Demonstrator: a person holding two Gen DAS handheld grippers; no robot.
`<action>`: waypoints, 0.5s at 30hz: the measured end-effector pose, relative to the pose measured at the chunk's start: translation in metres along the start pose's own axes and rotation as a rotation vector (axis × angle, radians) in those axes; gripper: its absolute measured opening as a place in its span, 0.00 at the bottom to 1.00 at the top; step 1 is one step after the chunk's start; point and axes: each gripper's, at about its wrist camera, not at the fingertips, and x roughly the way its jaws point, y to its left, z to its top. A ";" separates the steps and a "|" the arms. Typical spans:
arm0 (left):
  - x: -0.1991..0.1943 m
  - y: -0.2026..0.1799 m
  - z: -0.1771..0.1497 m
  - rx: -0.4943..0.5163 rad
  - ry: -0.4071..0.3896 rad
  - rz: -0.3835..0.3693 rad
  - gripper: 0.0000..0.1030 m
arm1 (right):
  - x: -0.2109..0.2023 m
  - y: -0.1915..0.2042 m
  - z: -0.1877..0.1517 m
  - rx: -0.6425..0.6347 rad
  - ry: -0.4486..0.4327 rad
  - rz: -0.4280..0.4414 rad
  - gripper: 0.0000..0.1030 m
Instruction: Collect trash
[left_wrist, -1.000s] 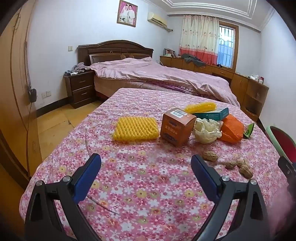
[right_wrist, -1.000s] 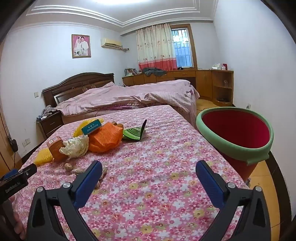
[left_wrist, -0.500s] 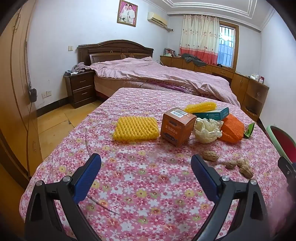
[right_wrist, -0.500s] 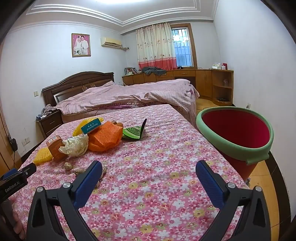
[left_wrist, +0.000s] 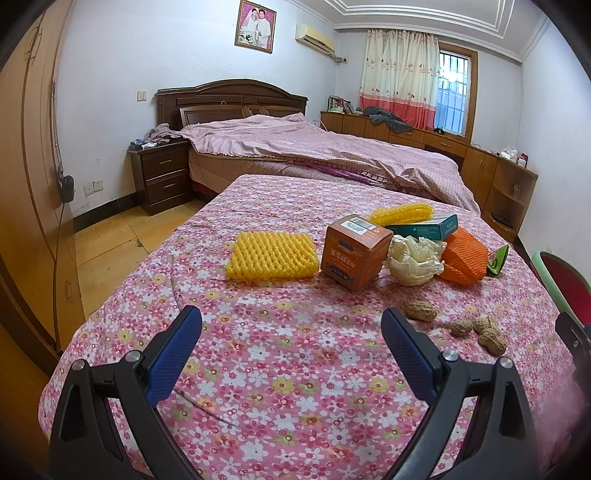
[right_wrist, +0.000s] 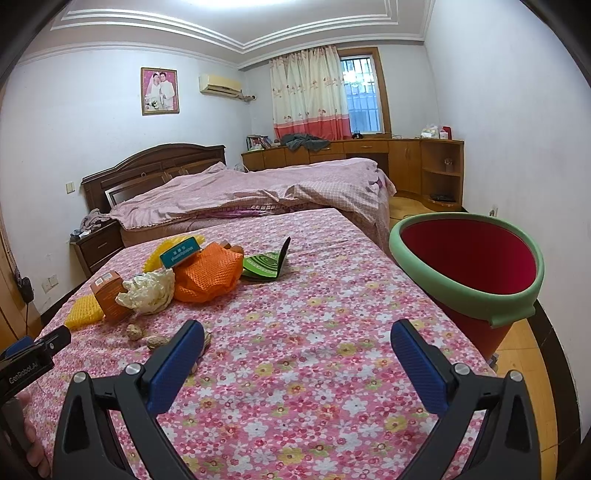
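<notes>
No visible change anywhere.

Two yellow foam nets are counted: one flat (left_wrist: 272, 256) and one behind the boxes (left_wrist: 402, 213). One orange foam net (left_wrist: 463, 258) is seen. Two boxes are counted, one orange-brown (left_wrist: 354, 251) and one teal (left_wrist: 424, 226). One crumpled white wrapper (left_wrist: 415, 260) and one green packet (right_wrist: 266, 263) are present. Four peanuts are counted (left_wrist: 422, 310) (left_wrist: 461, 327) (left_wrist: 484, 322) (left_wrist: 493, 342). One red bin with a green rim (right_wrist: 476, 291) is seen. Two grippers are counted, left (left_wrist: 291, 352) and right (right_wrist: 297, 354).
</notes>
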 end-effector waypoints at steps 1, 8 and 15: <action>0.000 0.000 0.000 0.000 0.000 0.000 0.94 | -0.001 0.000 0.000 0.001 -0.001 0.000 1.00; 0.000 0.000 0.000 -0.001 -0.001 0.000 0.94 | 0.000 0.000 0.000 -0.002 0.005 0.004 1.00; -0.001 -0.001 0.000 0.000 -0.002 0.000 0.94 | 0.000 0.000 0.000 -0.002 0.005 0.003 1.00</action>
